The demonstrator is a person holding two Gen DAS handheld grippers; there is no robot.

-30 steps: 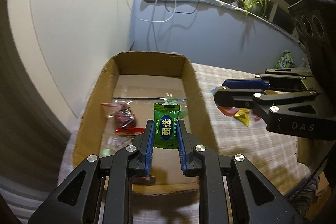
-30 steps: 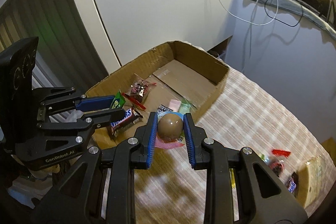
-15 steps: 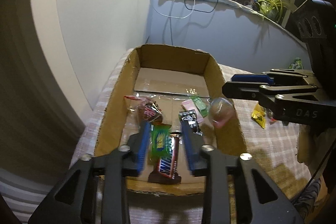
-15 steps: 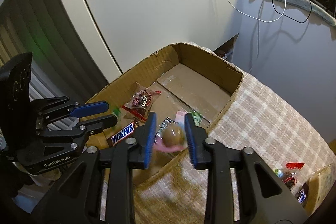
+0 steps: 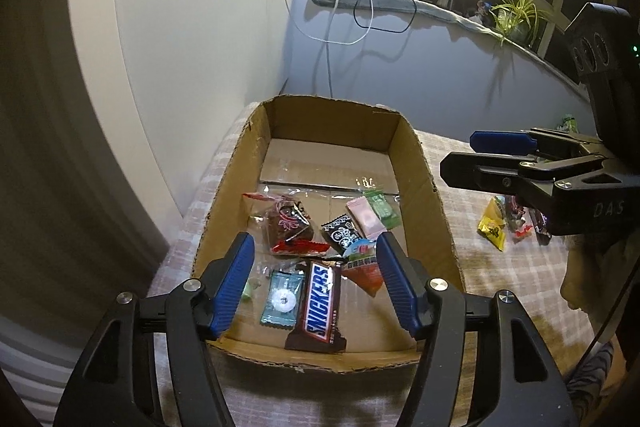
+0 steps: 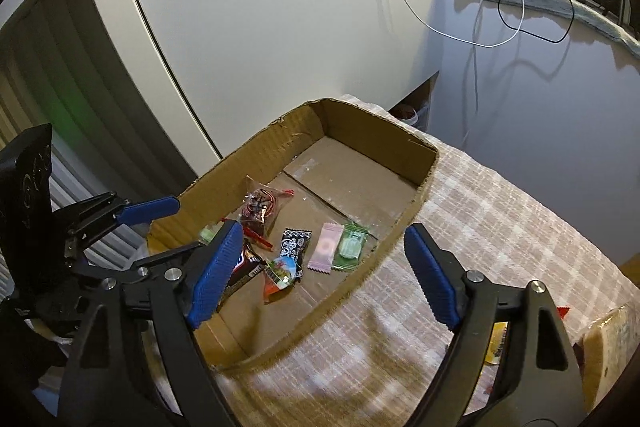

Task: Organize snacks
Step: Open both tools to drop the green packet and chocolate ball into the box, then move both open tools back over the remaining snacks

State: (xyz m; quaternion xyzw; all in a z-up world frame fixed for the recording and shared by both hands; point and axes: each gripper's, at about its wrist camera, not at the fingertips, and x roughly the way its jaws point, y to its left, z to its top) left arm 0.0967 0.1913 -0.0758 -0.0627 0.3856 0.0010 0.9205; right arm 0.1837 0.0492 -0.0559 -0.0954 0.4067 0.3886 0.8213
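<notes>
An open cardboard box [image 5: 424,171] [image 6: 416,203] lies on a checked tablecloth and holds several snacks: a Snickers bar [image 5: 320,303], a teal round candy [image 5: 282,297], a red clear bag [image 5: 286,223] [image 6: 262,207], a pink packet [image 6: 326,247] and a green packet [image 6: 352,243]. My left gripper [image 5: 314,273] is open and empty above the box's near end. My right gripper [image 6: 320,251] is open and empty above the box's right wall; it shows from the side in the left wrist view [image 5: 480,155].
Loose snacks lie on the tablecloth right of the box, among them a yellow packet [image 5: 494,227]. A white wall and a windowsill with cables [image 5: 360,3] stand behind. A bag [image 6: 612,343] sits at the right edge.
My left gripper opened and dropped the green candy packet into the box. My right gripper opened and released the brown ball snack into the box. Both grippers pulled up and back.
</notes>
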